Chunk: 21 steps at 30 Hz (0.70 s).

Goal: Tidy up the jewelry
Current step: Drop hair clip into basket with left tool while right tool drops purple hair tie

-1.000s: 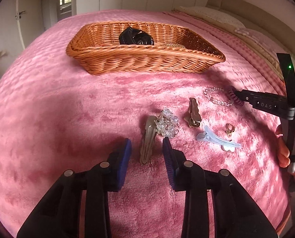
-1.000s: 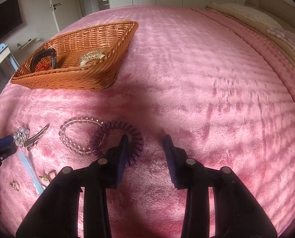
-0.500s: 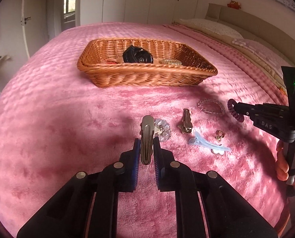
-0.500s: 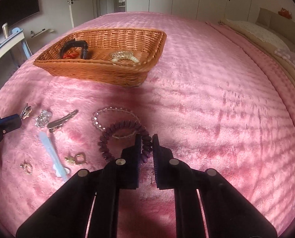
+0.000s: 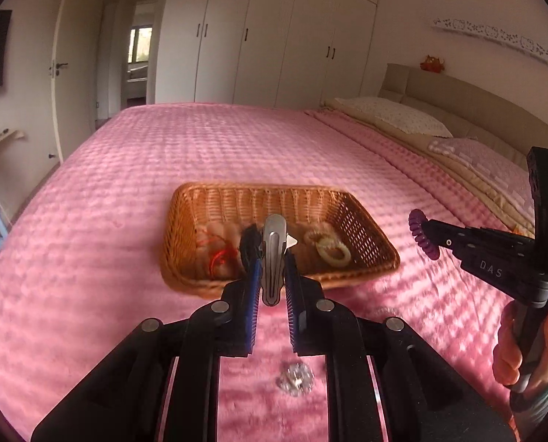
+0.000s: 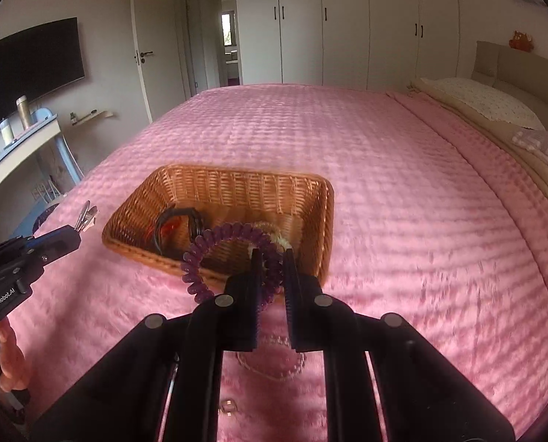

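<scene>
Where fingers (image 5: 256,276) close: hair clip (image 5: 274,254) (metal, apparently).

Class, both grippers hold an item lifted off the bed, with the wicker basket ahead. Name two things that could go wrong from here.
1. The left gripper pinches the metal hair clip by its narrow edges; it might twist and slip out before reaching the wicker basket.
2. The purple coil hair tie dangles from the right gripper and could catch the basket rim.

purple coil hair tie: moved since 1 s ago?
Yes. The purple coil hair tie was lying on the pink bedspread beside the bead bracelet; now the right gripper holds it raised, near the wicker basket, with the bracelet left below.
</scene>
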Each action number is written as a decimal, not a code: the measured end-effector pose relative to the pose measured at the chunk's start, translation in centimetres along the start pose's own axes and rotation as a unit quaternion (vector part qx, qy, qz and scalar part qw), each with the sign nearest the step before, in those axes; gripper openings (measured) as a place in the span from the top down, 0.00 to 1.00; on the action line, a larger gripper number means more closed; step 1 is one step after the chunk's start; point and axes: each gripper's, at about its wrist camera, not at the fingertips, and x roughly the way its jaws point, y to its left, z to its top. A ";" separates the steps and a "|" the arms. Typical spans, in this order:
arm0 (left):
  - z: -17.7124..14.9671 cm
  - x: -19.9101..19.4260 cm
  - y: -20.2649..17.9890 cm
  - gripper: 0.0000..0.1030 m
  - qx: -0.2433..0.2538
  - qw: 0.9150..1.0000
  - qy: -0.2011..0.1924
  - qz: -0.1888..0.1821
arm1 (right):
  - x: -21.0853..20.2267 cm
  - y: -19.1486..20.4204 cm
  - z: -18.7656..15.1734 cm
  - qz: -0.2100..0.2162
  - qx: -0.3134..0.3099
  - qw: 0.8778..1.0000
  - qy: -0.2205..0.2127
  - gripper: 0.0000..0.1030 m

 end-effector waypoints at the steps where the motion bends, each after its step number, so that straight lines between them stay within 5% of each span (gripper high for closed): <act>1: 0.7 0.8 0.4 0.89 -0.005 1.000 -0.001 -0.001 | 0.7 0.1 0.8 0.001 0.006 1.000 0.001 0.91; 13: 2.3 9.3 3.2 0.89 -0.015 0.999 0.033 0.015 | 13.1 0.5 4.5 -0.002 0.073 0.989 0.125 0.91; 21: 1.6 10.0 3.5 0.88 -0.012 0.998 0.049 0.021 | 15.2 0.2 3.4 -0.012 0.086 0.985 0.152 0.90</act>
